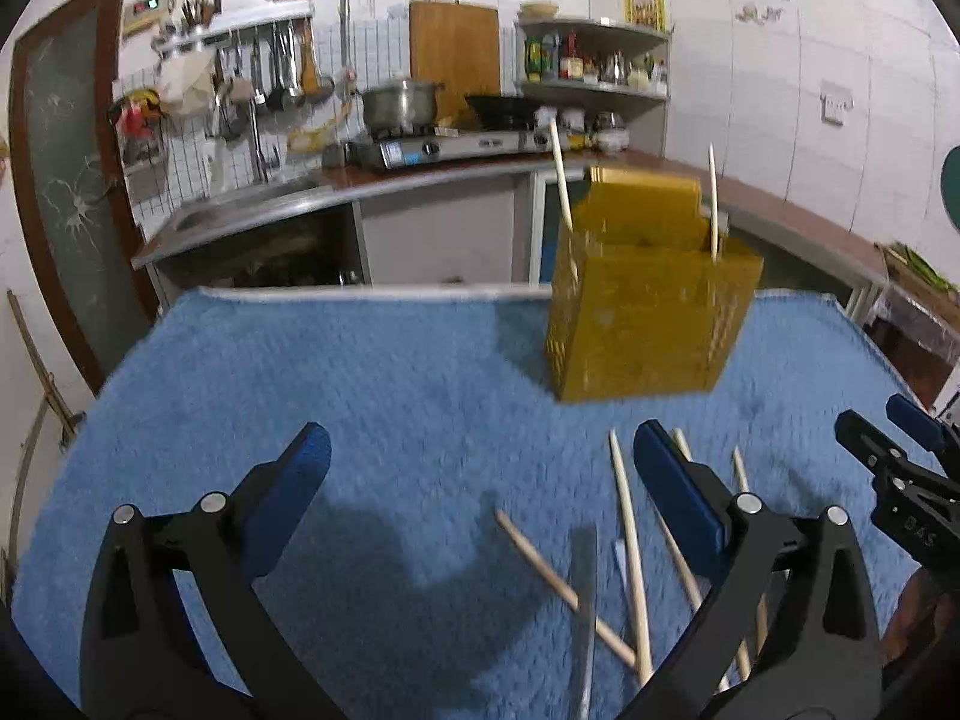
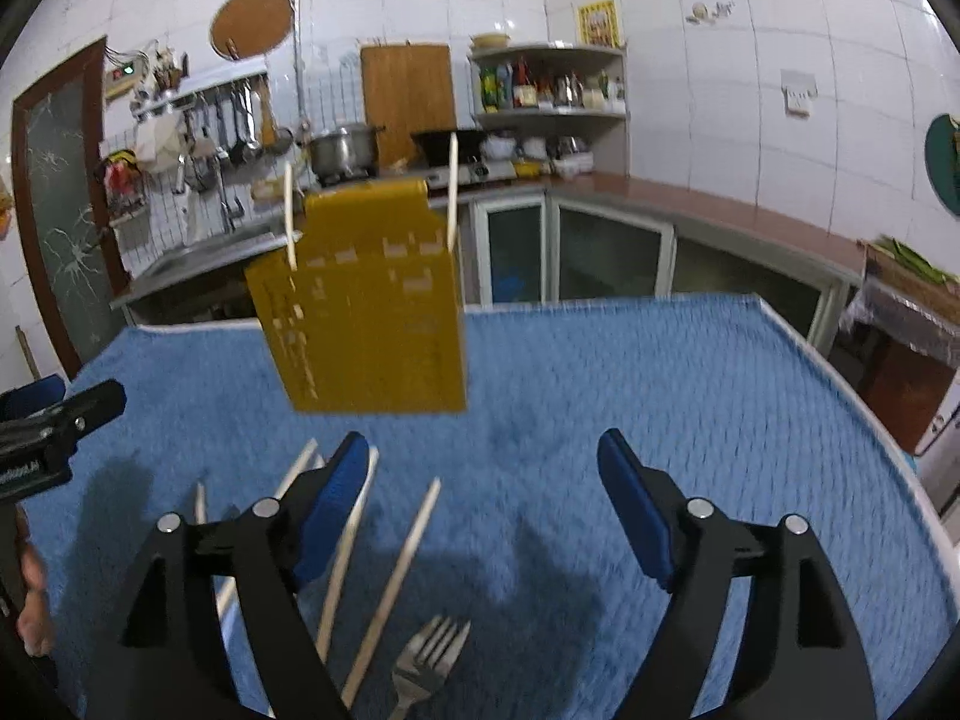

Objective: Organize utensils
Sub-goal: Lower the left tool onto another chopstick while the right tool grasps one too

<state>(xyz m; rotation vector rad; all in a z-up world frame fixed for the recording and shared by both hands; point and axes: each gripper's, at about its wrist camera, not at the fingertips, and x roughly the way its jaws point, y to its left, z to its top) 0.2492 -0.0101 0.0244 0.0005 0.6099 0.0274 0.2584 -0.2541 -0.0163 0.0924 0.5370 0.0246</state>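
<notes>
A yellow perforated utensil holder (image 1: 648,306) stands on the blue towel (image 1: 360,372), with two chopsticks (image 1: 561,186) upright in it; it also shows in the right wrist view (image 2: 372,306). Several loose wooden chopsticks (image 1: 630,552) and a metal utensil handle (image 1: 583,606) lie in front of it. In the right wrist view, chopsticks (image 2: 399,582) and a metal fork (image 2: 429,654) lie near the front. My left gripper (image 1: 480,456) is open and empty above the towel, left of the chopsticks. My right gripper (image 2: 483,462) is open and empty, right of the fork.
The towel covers a table whose far edge (image 1: 384,294) faces a kitchen counter with a sink (image 1: 252,210), a gas stove with a pot (image 1: 399,102) and a shelf of bottles (image 1: 588,60). The right gripper shows at the right edge of the left wrist view (image 1: 900,468).
</notes>
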